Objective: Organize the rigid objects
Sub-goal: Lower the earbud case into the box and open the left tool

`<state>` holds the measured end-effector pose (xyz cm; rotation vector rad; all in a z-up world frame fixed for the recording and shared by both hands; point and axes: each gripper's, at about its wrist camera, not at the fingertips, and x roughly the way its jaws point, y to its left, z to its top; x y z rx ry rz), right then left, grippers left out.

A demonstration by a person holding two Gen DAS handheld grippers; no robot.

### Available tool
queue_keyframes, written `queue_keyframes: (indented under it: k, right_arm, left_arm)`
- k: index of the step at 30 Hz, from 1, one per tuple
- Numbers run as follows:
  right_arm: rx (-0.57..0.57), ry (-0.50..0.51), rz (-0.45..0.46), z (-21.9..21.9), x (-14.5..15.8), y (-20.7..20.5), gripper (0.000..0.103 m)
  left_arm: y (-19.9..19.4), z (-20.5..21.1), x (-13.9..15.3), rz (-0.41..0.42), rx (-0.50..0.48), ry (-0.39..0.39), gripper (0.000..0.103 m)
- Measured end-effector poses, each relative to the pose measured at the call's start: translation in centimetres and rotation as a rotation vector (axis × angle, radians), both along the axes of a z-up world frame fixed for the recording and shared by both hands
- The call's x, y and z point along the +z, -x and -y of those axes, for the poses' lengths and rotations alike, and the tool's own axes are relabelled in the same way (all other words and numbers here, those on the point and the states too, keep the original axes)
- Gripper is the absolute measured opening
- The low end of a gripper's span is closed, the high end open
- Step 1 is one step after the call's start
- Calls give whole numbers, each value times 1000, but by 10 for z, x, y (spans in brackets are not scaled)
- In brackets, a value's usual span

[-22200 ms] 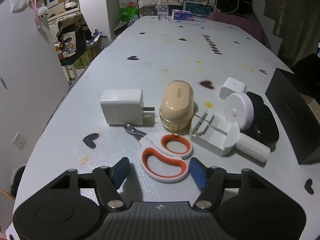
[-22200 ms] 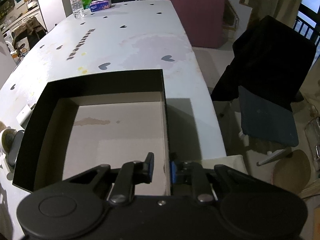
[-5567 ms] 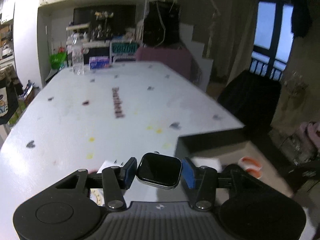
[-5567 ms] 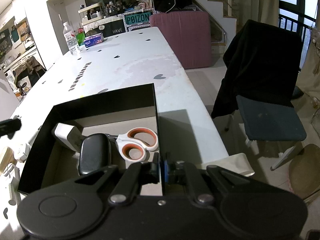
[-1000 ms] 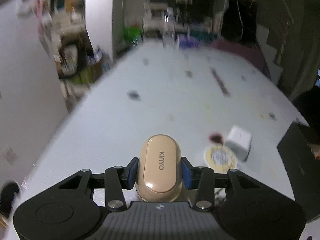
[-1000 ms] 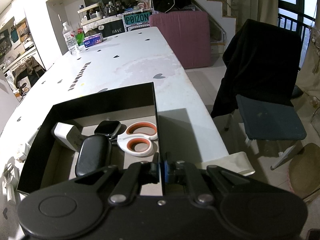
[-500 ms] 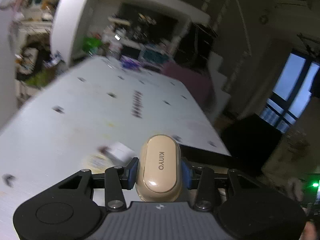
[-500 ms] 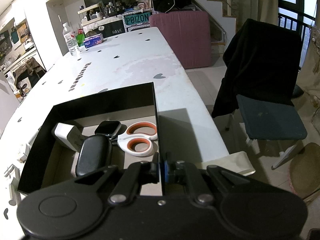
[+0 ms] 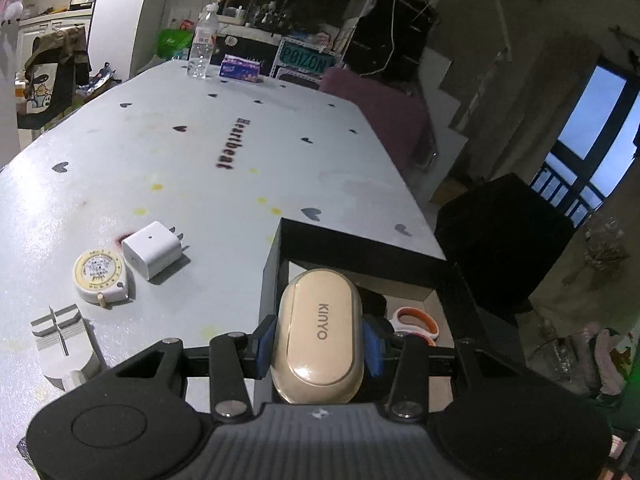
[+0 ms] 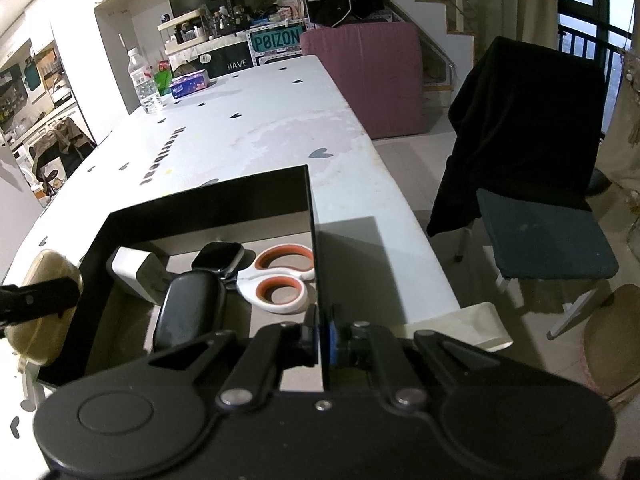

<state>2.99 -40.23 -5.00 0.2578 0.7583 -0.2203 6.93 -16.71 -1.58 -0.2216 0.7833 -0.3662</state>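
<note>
My left gripper (image 9: 318,338) is shut on a beige KINYO case (image 9: 320,330), held in the air at the left wall of the black box (image 9: 360,248). The same beige case (image 10: 40,304) shows at the left edge of the right wrist view, just outside the black box (image 10: 208,200). My right gripper (image 10: 320,330) is shut on the box's right wall. Inside the box lie orange-handled scissors (image 10: 280,276), a smartwatch (image 10: 218,256), a black case (image 10: 188,312) and a white charger (image 10: 134,270).
On the table (image 9: 160,152) left of the box lie a small white charger (image 9: 152,250), a round tape measure (image 9: 98,274) and a white tool (image 9: 64,344). A water bottle (image 9: 202,46) and tissue pack (image 9: 242,68) stand at the far end. A dark chair (image 10: 536,208) stands right of the table.
The left gripper has carried the beige case rightward from over the bare table to the box's left wall. The right gripper and the box have kept still.
</note>
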Motion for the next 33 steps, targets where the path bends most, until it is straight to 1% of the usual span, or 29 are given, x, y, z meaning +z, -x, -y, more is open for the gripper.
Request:
queue_keyframes:
  k: [3,4,5,8,13,16,25,27,31,33]
  right_arm:
    - [0,-5,1,1,0,0,6]
    - [0,-6,2,1,0,0,6]
    - [1,-7,2,1,0,0,6]
    - [1,-11,2,2,0,0,6]
    - [2,-11,2,2,0,0,6]
    - [1,-12,2,1,0,0,6]
    - [2,-14,3,1,0,1,7]
    - [2,-14,3,2,0,1,7]
    - [1,-15,3,1,0,1,7]
    - [1,-15,3,2,0,1,7]
  left_arm:
    - [-1,3,1,4,-2,-25,46]
    - [0,4,2,4,2,-27,48]
    - [0,4,2,1,2,-27,52]
    - [2,7,5,2,-12,-36,58]
    - [7,8,6,-1,-27,-43,59]
    - [11,9,7,-6,-38,-50,62]
    - [27,19,11,-8,-93,-84,78]
    - [31,20,12,-3,-98,-93,84]
    - [39,21,15,14,-103,-117,91]
    - [42,21,16,16,-111,-120,98]
